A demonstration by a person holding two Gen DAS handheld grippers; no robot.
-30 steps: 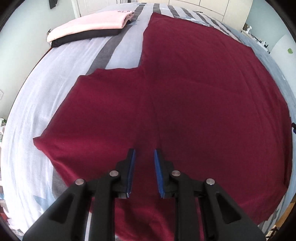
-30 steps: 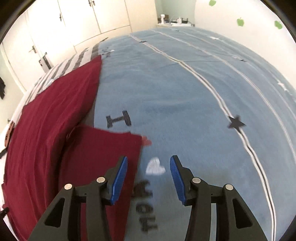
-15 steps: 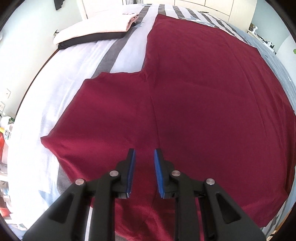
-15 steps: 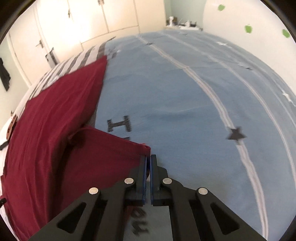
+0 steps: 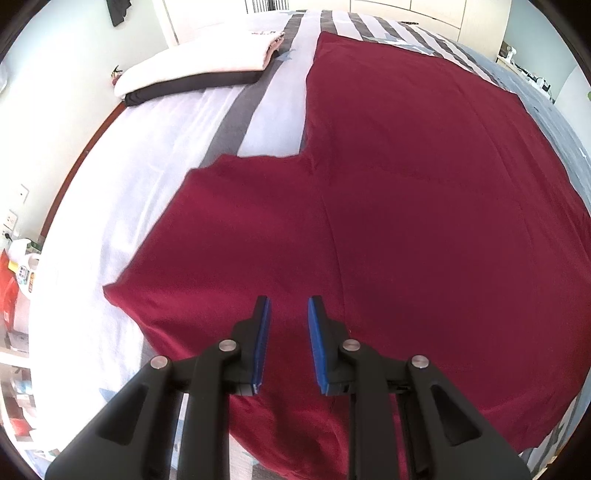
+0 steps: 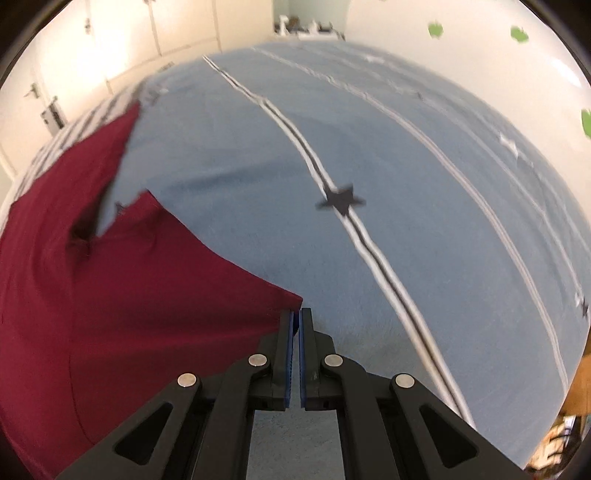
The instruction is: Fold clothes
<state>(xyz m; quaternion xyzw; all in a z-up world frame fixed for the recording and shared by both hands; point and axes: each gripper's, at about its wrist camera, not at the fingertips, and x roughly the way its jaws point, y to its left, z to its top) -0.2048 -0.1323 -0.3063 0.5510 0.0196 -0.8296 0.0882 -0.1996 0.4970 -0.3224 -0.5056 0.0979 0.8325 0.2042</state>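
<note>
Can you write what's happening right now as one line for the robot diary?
step: fold sleeve | right gripper: shut on dark red T-shirt sleeve corner | left gripper: open above shirt | folded clothes stack: far corner of bed

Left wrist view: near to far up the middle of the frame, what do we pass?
Left tongs, open → red T-shirt spread flat → striped bedsheet → cupboard doors at the far wall.
</note>
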